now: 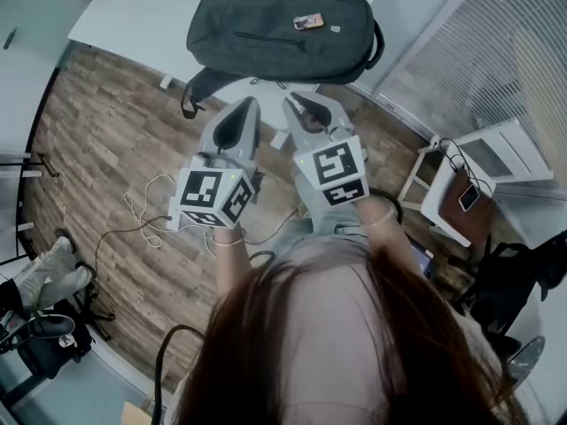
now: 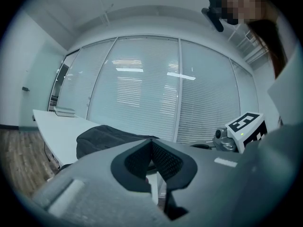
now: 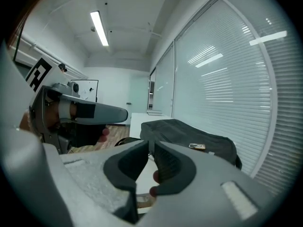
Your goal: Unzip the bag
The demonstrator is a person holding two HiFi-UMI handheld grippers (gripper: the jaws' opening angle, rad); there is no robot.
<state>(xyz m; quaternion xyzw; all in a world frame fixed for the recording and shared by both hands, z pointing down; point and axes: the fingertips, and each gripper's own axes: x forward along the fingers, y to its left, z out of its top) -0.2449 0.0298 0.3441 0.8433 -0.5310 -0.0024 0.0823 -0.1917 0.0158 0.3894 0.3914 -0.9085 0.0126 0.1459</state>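
Note:
A dark grey backpack (image 1: 279, 27) lies flat on the white table (image 1: 133, 16) at the top of the head view, with a small orange tag (image 1: 308, 22) on its top. Both grippers hang side by side just short of the table's near edge, apart from the bag. My left gripper (image 1: 251, 106) is shut with nothing in it. My right gripper (image 1: 293, 103) is also shut and empty. In the left gripper view the bag (image 2: 102, 138) lies ahead past the closed jaws. The right gripper view has the bag (image 3: 189, 134) ahead, and the left gripper (image 3: 94, 112) to the left.
A white chair (image 1: 483, 162) with a phone (image 1: 469, 197) on a brown board stands at the right. Thin cables (image 1: 142, 212) trail over the wooden floor below the grippers. Window blinds (image 1: 496, 51) run behind the table. A backpack strap (image 1: 199, 87) hangs over the table edge.

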